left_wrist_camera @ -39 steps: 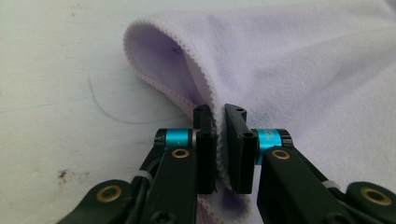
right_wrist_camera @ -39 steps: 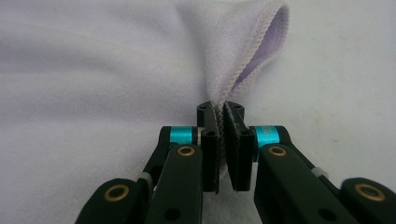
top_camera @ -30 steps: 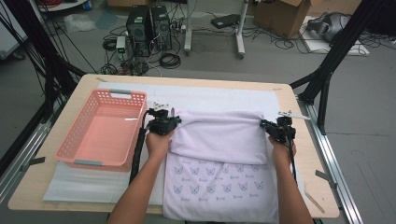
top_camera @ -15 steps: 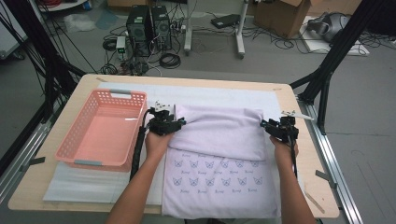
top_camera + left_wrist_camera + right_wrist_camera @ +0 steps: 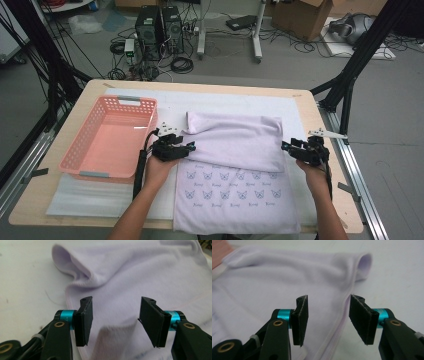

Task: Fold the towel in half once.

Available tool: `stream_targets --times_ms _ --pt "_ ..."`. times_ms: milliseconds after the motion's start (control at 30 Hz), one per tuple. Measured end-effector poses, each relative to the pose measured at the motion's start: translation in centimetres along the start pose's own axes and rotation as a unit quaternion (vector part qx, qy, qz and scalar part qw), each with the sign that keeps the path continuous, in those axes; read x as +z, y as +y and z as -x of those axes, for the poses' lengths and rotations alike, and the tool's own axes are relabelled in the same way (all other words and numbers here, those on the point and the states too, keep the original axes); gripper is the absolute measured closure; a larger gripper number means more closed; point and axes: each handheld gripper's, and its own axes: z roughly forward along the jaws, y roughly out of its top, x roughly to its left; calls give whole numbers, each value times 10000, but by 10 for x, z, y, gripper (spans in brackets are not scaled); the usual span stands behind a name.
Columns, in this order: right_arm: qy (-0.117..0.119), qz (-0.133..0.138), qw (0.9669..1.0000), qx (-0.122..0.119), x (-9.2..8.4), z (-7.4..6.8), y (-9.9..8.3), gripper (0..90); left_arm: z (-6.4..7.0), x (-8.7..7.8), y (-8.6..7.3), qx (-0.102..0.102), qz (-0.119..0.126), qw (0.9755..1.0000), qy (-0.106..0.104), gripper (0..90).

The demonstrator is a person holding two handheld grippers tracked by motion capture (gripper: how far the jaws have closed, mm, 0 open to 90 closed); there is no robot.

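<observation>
A lavender cloth [image 5: 235,200] with a small blue print lies on the white mat, its far half folded over toward me as a plain flap [image 5: 235,140]. My left gripper [image 5: 189,146] sits at the flap's left edge and my right gripper [image 5: 287,146] at its right edge. Both sets of jaws have just been opening. In the left gripper view the left gripper [image 5: 115,317] stands open above the cloth [image 5: 140,275], its pads not pressing on it. In the right gripper view the right gripper [image 5: 328,315] is open over the cloth's hem [image 5: 342,315].
A pink plastic basket [image 5: 80,172] stands to the left of the cloth, close to my left hand. The white mat [image 5: 235,102] covers most of the wooden table [image 5: 90,92]. Black frame legs and cables lie beyond the table's far edge.
Both grippers went from shut on the flap's corners to open and drew back toward me. The flap now lies flat on the printed half.
</observation>
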Motion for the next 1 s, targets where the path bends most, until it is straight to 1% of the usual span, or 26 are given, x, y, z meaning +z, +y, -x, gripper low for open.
stream_targets --times_ms 33,67,133,167,200,233,267,300,333,367,400,433,467,500,567,667,767,833,900,1000 --pt "44 -60 9999 -68 0 -2 -5 495 2 -1 -3 64 7 10000 -46 439" --pt "143 -173 9997 -127 0 -5 -11 500 3 -1 -4 86 -63 9999 -84 446" --pt "281 -280 9990 -203 2 -7 -20 499 4 -1 -8 133 -161 9997 -104 458" --pt "337 -305 9988 -207 2 -8 -24 500 6 0 -10 213 -336 9992 -93 488" --pt "409 -345 9984 -185 2 -10 -29 502 7 1 -11 277 -402 9988 -82 532" --pt "458 -339 9982 -164 2 -10 -32 513 9 1 -13 361 -403 9985 -46 598" --pt "554 -339 9978 -135 3 -11 -35 532 11 1 -14 459 -430 9980 -7 710" --pt "602 -358 9974 -165 3 -12 -37 570 13 0 -16 524 -402 9978 6 785" --pt "657 -382 9969 -197 3 -13 -39 618 15 -1 -17 545 -337 9979 23 834" --pt "697 -432 9964 -212 3 -15 -41 676 16 -2 -19 527 -328 9981 -1 843" --pt "715 -496 9958 -278 3 -16 -43 735 17 -3 -21 515 -282 9983 -28 846" --pt "728 -499 9956 -303 3 -18 -44 810 18 -6 -23 483 -239 9985 -42 847" --pt "778 -480 9951 -379 1 -18 -45 841 19 -10 -25 444 -179 9988 -67 848" --pt "745 -452 9953 -432 -2 -19 -45 846 20 -13 -27 410 -111 9990 -111 848" --pt "731 -406 9952 -501 -6 -20 -45 849 22 -20 -32 406 -52 9991 -146 848" --pt "748 -334 9953 -511 -11 -22 -46 849 25 -30 -38 397 58 9989 -247 848" --pt "750 -328 9949 -589 -16 -25 -48 849 30 -39 -44 482 142 9981 -347 848" --pt "757 -261 9949 -613 -23 -27 -49 849 33 -46 -47 567 237 9973 -407 848" --pt "755 -197 9950 -617 -31 -30 -51 849 37 -52 -50 607 311 9965 -474 848" --pt "737 -106 9951 -652 -42 -32 -55 849 45 -59 -52 646 420 9954 -575 847"
